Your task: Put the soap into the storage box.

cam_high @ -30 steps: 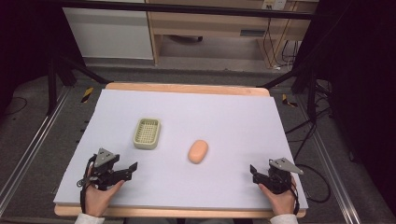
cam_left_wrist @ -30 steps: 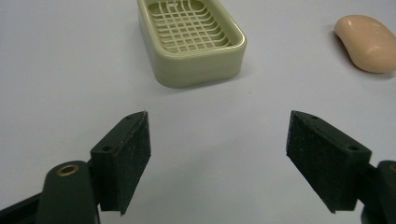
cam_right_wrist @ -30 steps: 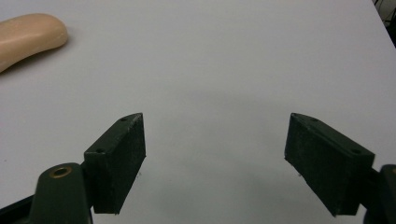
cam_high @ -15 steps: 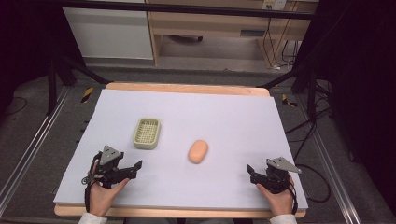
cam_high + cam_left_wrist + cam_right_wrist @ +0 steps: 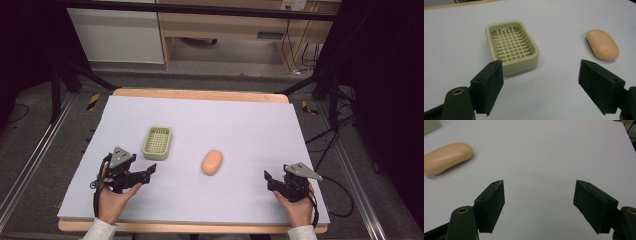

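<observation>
A pale green soap dish [image 5: 157, 142] [image 5: 512, 46] with a grid floor sits empty at the left of the white table. To its right lies a peach soap bar [image 5: 212, 162] [image 5: 602, 44] [image 5: 447, 157]. My left gripper [image 5: 150, 170] [image 5: 541, 83] hovers just short of the dish, jaws wide open and empty. Near the front right edge my right gripper [image 5: 267, 178] [image 5: 539, 200] points left toward the soap, well apart from it. Its jaws have just been closing, stand open, and have nothing between them.
A white sheet [image 5: 240, 125] covers the wooden table [image 5: 200, 94]. Metal rails and cables run along the floor on both sides. A cabinet and a wooden desk stand beyond the far edge.
My left gripper has risen and moved forward and to the right, closer to the soap dish. The right hand has stayed in place. Dish and soap have not moved.
</observation>
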### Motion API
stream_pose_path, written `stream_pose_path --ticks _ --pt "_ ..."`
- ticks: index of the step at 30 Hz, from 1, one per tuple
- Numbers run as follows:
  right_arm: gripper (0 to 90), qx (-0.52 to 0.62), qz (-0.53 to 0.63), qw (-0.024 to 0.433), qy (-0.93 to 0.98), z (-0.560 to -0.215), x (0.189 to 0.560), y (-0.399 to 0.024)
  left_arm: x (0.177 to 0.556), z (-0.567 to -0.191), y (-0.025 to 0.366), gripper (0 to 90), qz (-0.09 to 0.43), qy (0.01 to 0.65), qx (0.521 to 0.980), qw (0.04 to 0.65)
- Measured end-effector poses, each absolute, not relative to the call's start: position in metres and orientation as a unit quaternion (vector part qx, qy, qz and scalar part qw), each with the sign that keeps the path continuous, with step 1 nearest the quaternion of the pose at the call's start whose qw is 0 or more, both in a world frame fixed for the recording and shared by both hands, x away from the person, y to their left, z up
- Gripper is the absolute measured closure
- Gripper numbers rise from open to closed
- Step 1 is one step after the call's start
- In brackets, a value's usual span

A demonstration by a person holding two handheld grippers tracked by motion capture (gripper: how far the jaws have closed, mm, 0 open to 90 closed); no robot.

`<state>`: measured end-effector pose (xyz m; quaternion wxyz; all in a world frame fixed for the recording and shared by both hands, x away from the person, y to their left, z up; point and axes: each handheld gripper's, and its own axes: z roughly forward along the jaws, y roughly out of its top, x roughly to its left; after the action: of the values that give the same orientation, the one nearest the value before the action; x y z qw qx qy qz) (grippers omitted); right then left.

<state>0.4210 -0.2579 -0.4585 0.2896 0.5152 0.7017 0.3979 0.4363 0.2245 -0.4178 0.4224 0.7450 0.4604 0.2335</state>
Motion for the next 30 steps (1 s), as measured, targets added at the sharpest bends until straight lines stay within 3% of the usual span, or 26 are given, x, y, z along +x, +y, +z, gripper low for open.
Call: stream_pose_path --ticks 17,30 --pt "28.9 0.515 0.396 0.276 0.708 -0.462 0.420 -0.257 0.459 -0.404 0.186 19.5 0.211 0.445 0.748 0.445" --pt "29.1 0.518 0.399 0.270 0.707 -0.464 0.420 -0.257 0.463 -0.412 0.149 19.8 0.206 0.413 0.783 0.417"
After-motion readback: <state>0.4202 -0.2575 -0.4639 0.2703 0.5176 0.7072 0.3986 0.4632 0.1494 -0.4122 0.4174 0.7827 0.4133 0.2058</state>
